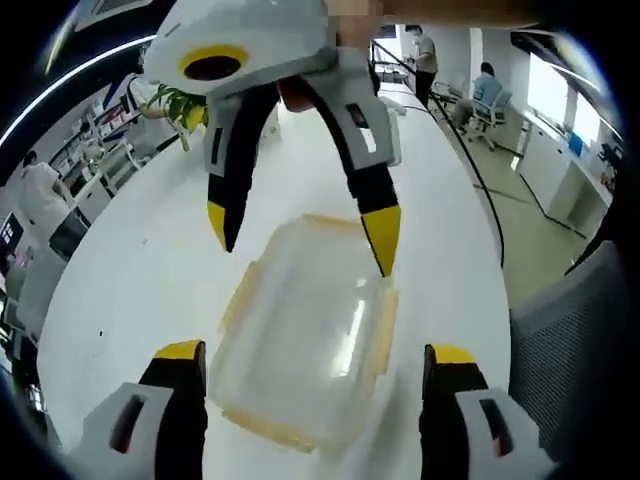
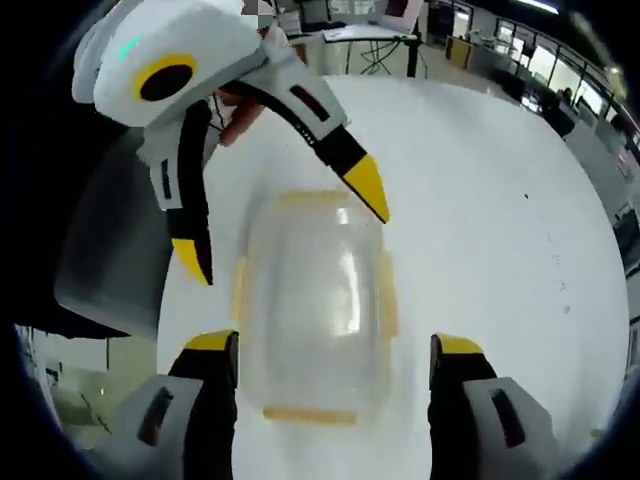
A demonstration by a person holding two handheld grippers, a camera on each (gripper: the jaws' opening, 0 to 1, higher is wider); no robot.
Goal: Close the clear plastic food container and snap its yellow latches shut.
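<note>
Left gripper view: we see the container, lid on, resting on the white table between and just ahead of the left hand-held gripper, whose jaws stand wide apart, gripping nothing. Yellow latches line the container's edges; we cannot tell whether they are snapped down. The right hand-held gripper enters from the far side, jaws spread, its yellow tips above the container's far edge.

Right gripper view: we see the same container between the spread, empty jaws of the right hand-held gripper. The left hand-held gripper reaches in opposite, jaws apart, one tip at the container's far corner; whether it touches is unclear. A grey chair stands beside the table.
</note>
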